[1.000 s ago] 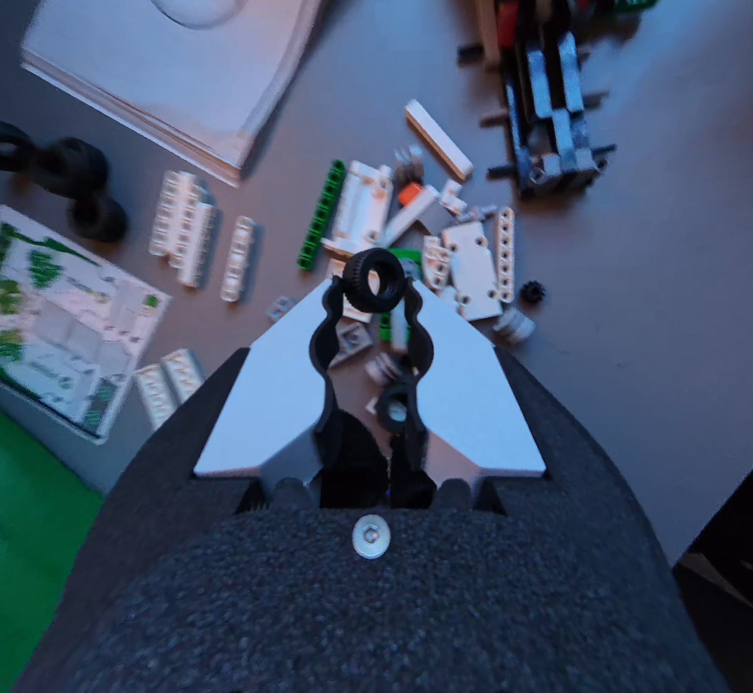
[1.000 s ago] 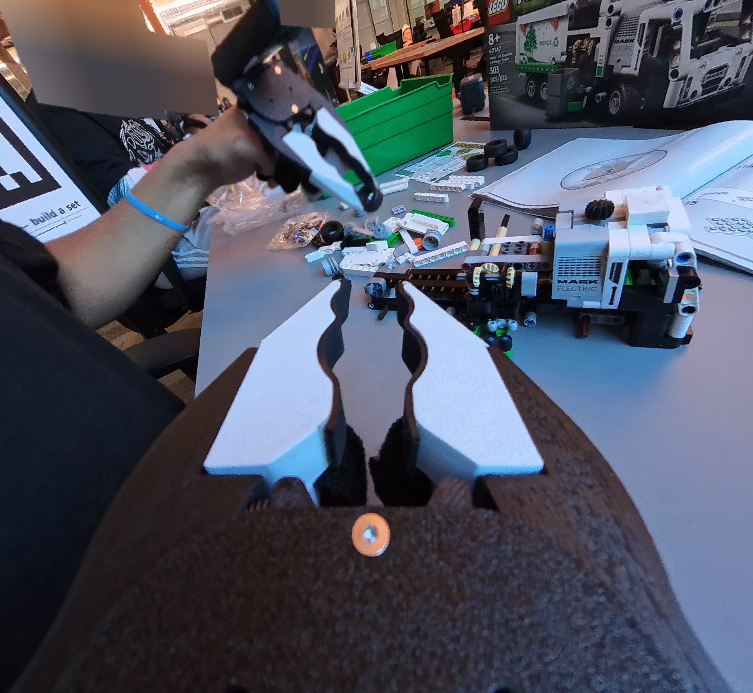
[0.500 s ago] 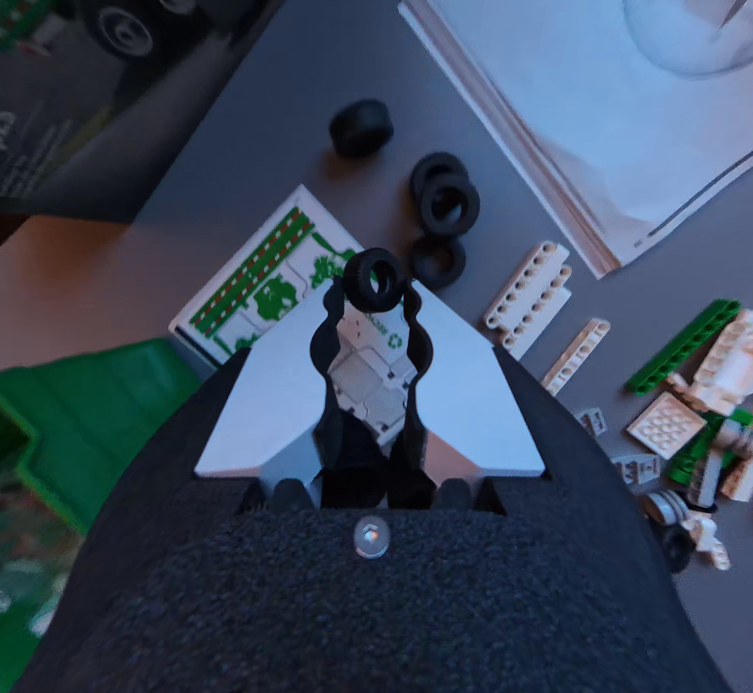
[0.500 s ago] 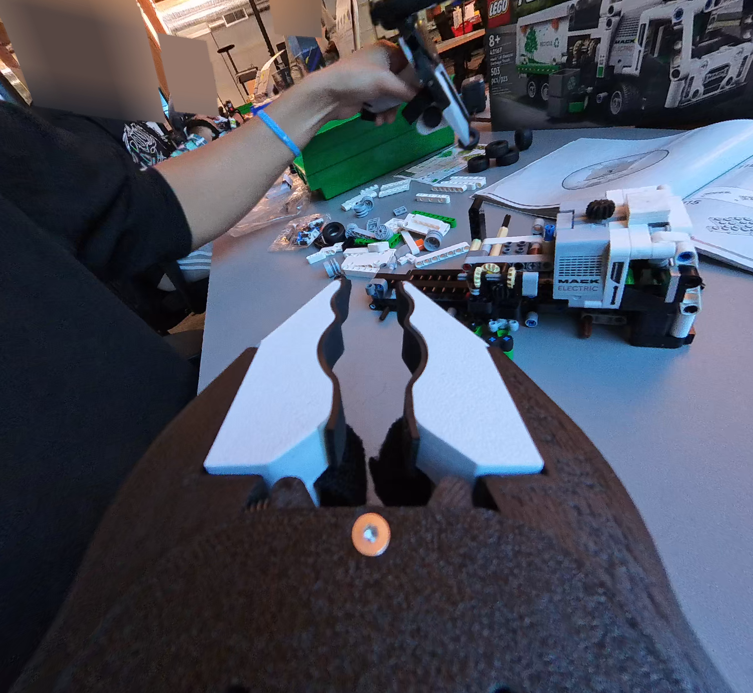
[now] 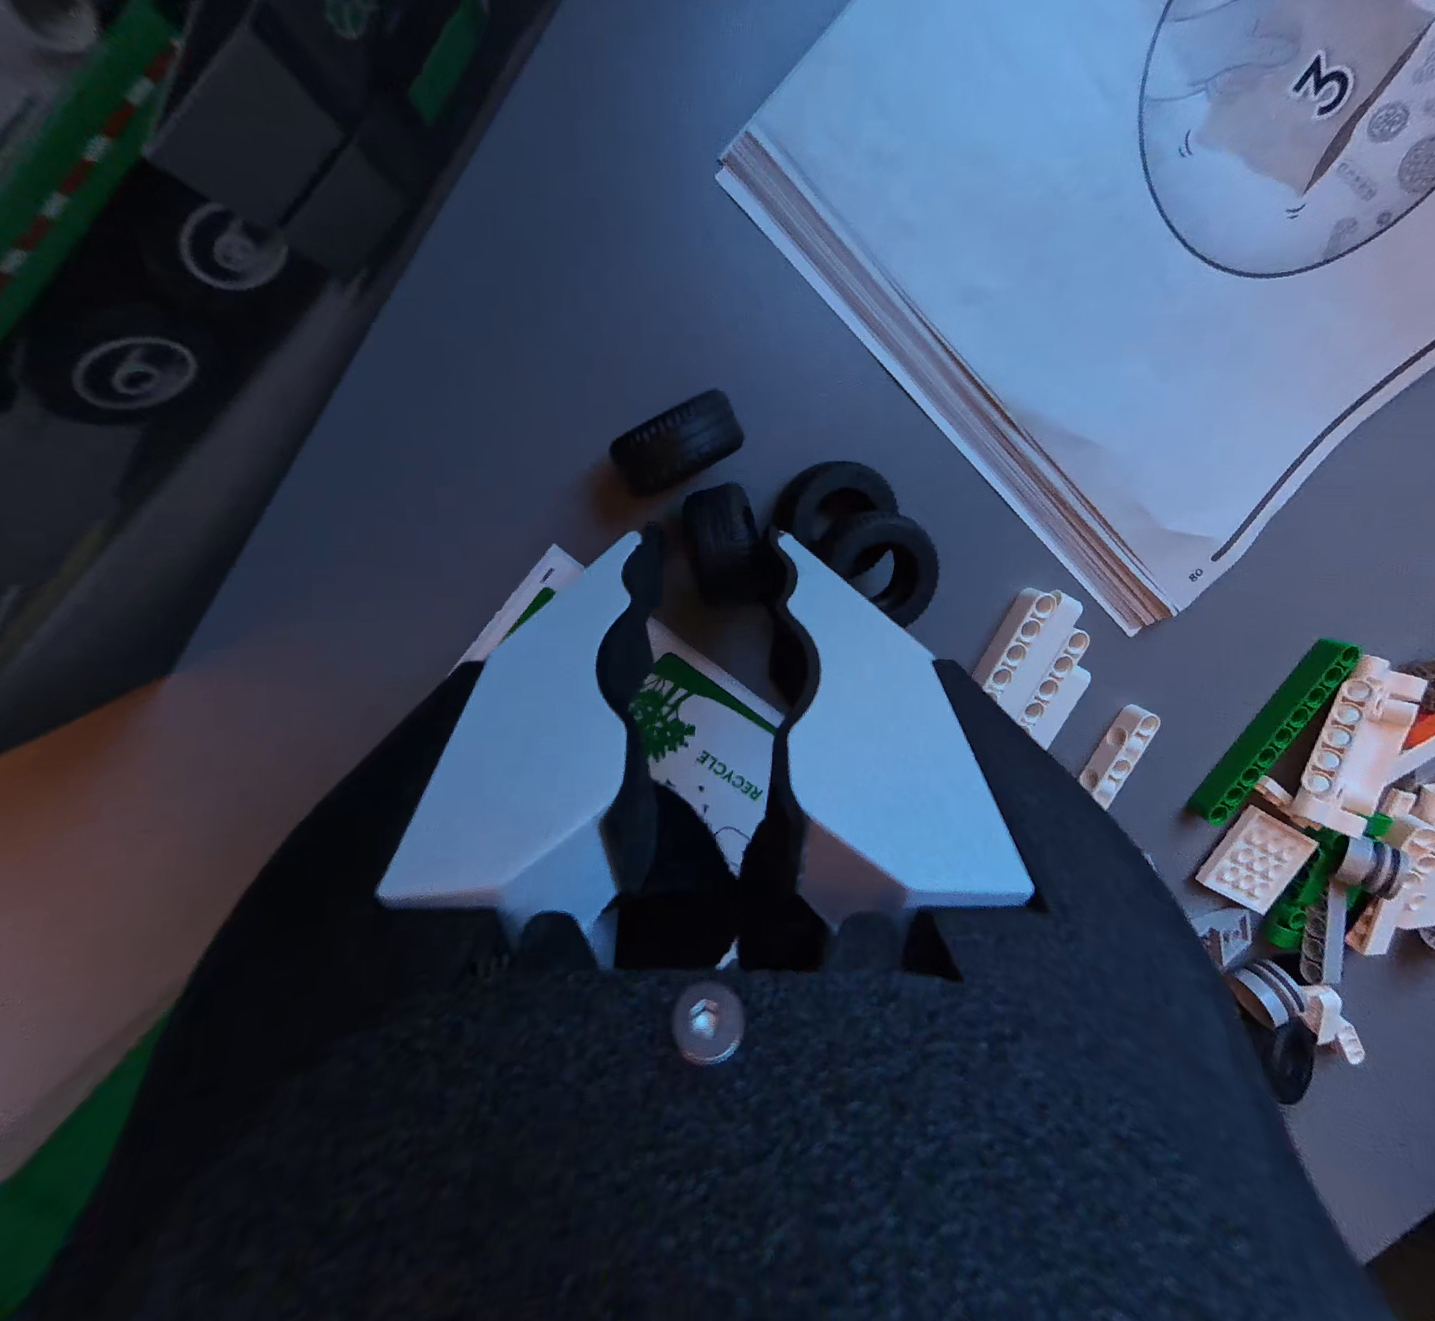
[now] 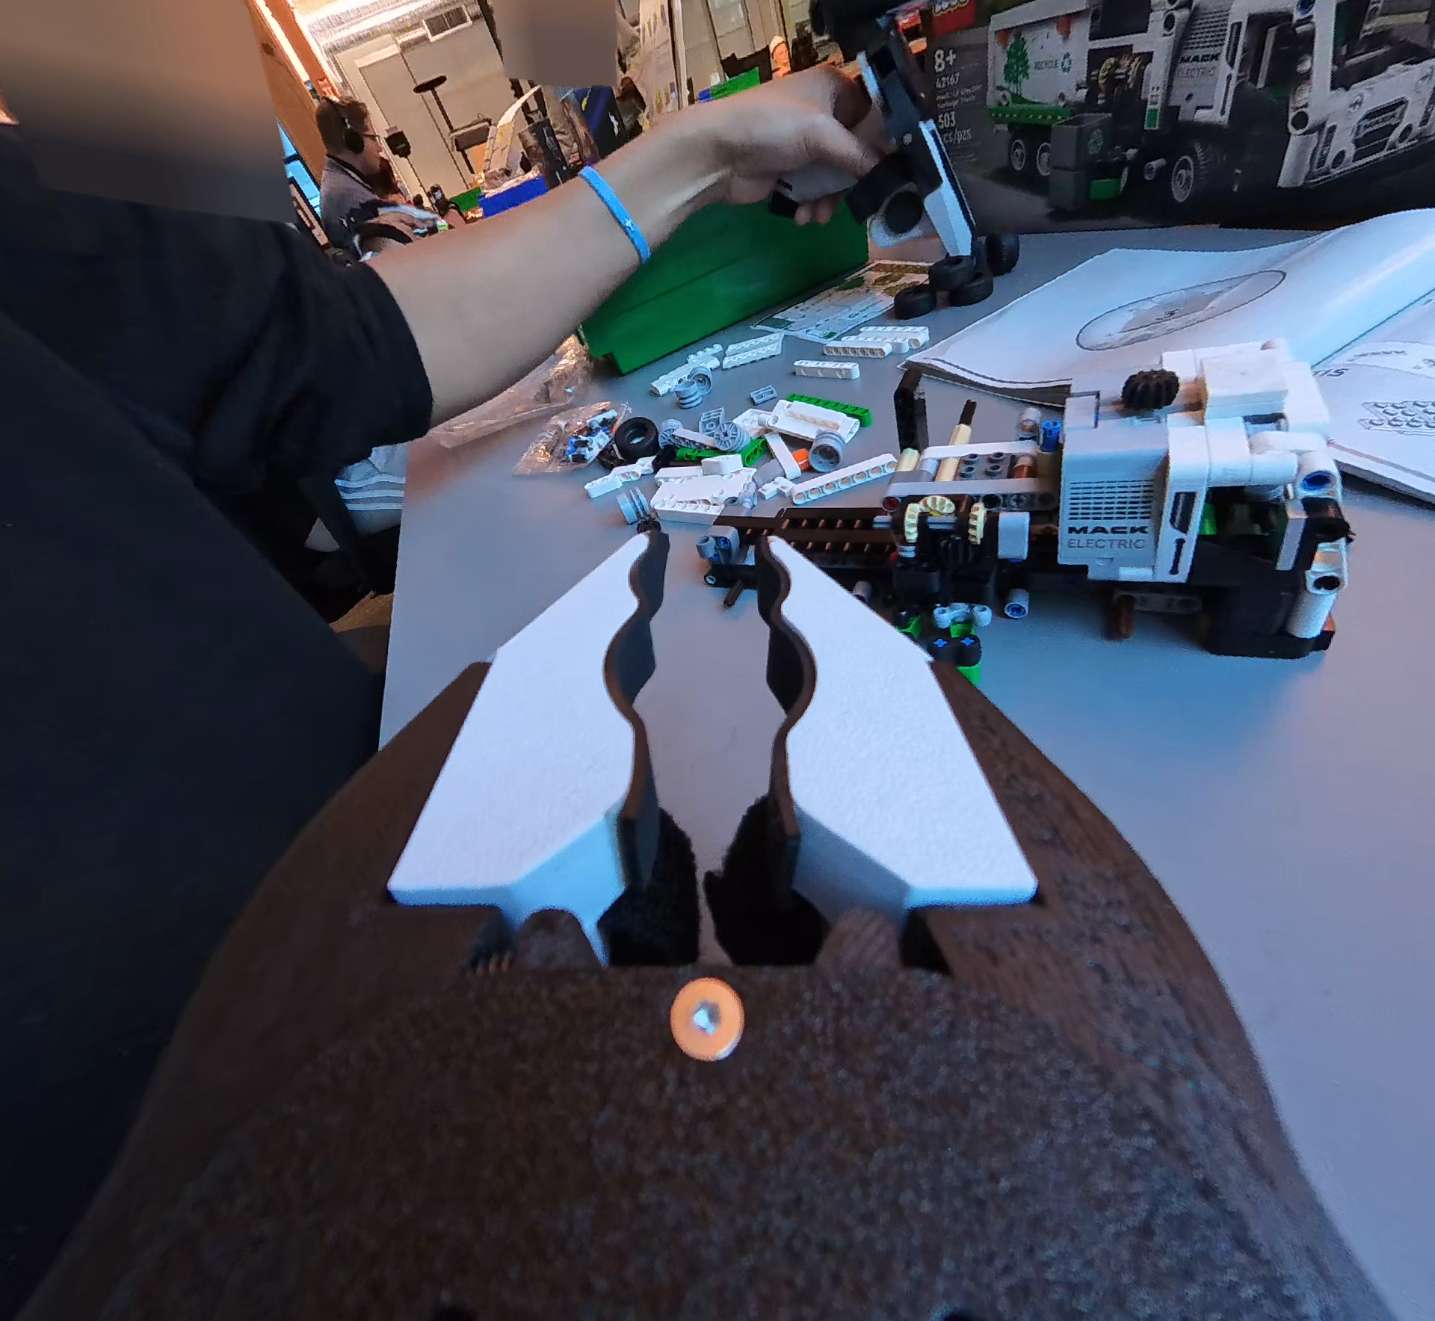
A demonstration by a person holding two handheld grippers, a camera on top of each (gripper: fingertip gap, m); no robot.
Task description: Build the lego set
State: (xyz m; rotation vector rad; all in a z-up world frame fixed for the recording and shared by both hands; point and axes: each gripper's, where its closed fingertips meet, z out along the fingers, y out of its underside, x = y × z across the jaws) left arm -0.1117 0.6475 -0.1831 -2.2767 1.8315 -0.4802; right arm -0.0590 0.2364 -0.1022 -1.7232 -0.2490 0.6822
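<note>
Now a black tyre [image 5: 722, 542] sits between the parted left tongs [image 5: 710, 546]

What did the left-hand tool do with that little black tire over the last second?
The left gripper carried the small tire from above the loose parts pile over to the other tires near the booklet, lowered it, and its jaws have opened. The right gripper stayed open and empty before the half-built truck.
</note>
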